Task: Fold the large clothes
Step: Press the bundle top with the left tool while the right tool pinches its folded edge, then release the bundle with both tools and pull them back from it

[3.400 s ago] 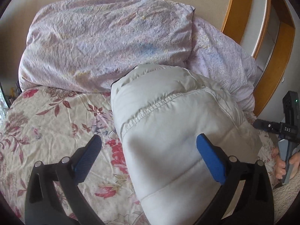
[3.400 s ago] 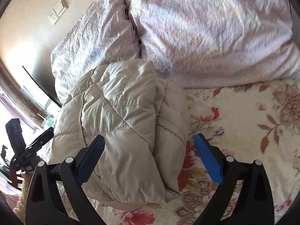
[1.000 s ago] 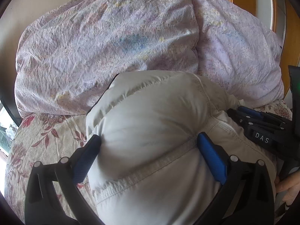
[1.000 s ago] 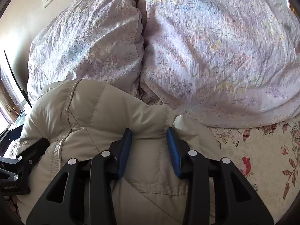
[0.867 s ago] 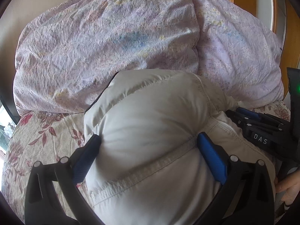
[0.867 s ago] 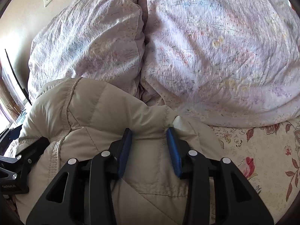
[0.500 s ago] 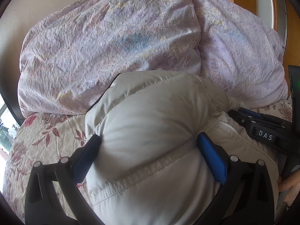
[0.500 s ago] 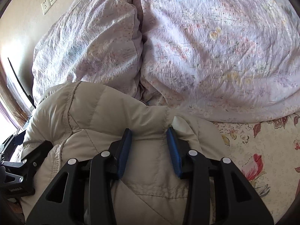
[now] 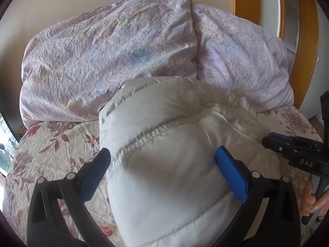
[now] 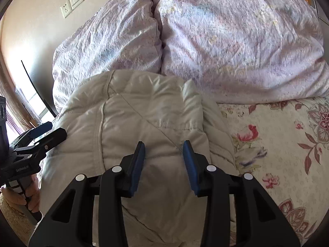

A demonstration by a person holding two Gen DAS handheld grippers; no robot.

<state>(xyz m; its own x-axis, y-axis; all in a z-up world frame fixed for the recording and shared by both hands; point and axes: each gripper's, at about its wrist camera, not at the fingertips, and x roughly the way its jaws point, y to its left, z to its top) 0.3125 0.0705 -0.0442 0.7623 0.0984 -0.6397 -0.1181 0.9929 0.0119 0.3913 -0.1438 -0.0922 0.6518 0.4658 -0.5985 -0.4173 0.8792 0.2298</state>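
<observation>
A folded cream puffer jacket (image 9: 164,154) lies as a thick bundle on the floral bedspread (image 9: 51,144), its far end against the pillows. My left gripper (image 9: 162,164) is wide open, its blue pads astride the bundle's near end. My right gripper (image 10: 163,152) hovers over the jacket (image 10: 133,123) with its jaws partly open and nothing pinched between the pads. Each gripper shows at the other view's edge: the right gripper in the left wrist view (image 9: 296,156), the left gripper in the right wrist view (image 10: 30,144).
Two lilac pillows (image 9: 107,61) (image 9: 242,68) lean on the wall behind the jacket. A wooden door frame (image 9: 244,0) stands at the right. Wall sockets (image 10: 72,2) sit above the pillows. Floral bedspread (image 10: 277,133) lies to the jacket's right.
Both grippers have drawn back from the jacket. My right gripper has let go of the fold it pinched. The bundle has settled flatter against the pillows.
</observation>
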